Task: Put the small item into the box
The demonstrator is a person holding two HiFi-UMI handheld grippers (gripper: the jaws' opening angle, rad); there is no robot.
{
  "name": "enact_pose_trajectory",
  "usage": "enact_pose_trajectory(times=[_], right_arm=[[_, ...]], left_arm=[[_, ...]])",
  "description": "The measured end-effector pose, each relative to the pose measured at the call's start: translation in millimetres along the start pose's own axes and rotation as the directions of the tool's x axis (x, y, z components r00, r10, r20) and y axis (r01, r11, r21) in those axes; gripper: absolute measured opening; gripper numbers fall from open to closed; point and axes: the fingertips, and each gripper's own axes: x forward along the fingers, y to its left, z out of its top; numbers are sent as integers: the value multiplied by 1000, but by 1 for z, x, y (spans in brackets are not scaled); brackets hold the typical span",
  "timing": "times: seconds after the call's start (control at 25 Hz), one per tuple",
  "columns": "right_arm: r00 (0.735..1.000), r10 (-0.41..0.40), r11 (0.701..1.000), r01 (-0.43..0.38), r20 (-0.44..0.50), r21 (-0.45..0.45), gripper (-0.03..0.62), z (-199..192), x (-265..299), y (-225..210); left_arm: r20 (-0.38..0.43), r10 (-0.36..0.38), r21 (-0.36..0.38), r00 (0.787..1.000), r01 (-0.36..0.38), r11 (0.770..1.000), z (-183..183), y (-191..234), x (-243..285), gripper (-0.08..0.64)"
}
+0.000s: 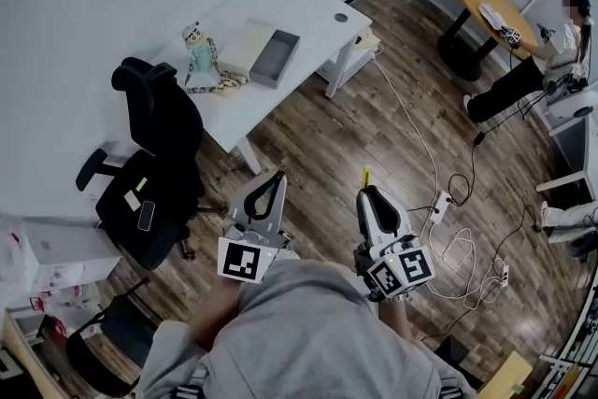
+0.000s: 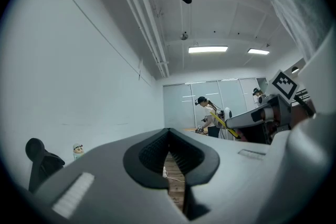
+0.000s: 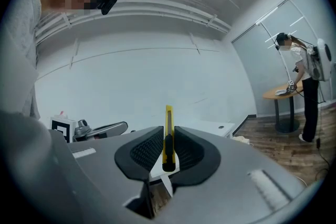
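Utility knife (image 3: 168,115) clamped in right claw (image 3: 168,136), left claw (image 2: 169,132) closed

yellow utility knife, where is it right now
The yellow utility knife is clamped between the jaws of the right hand-held gripper. In the head view it is near centre over the wood floor, short of the white table with the grey box.

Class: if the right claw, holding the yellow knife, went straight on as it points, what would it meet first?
Likely the white table, at its near end; if the right claw and its yellow knife clear the top, the white wall. Depth is uncertain.
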Motion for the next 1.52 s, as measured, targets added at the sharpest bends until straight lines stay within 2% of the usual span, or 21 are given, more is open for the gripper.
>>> enact_pose_trajectory(times=[0.28, 0.72, 1.12, 1.32, 1.52], right_arm=[[1000, 17, 1000, -17, -5, -6, 81, -1, 38, 8], [999, 38, 999, -38, -33, 11, 80, -8, 61, 6], [986, 148, 989, -148, -73, 4, 81, -7, 121, 1], [975, 200, 980, -200, -100, 9, 80, -9, 157, -4], [963, 240, 970, -241, -125, 7, 81, -3, 192, -16]], left_arm=[[-8, 40, -8, 999, -40, 999, -7, 36, 6, 3], [-18, 80, -7, 997, -80, 997, -14, 56, 5, 3], [-46, 182, 5, 982, -182, 983, -20, 90, 20, 3], [-71, 243, 9, 967, -243, 970, -30, 111, 33, 3], [-83, 259, 23, 962, -258, 966, -30, 127, 61, 3]])
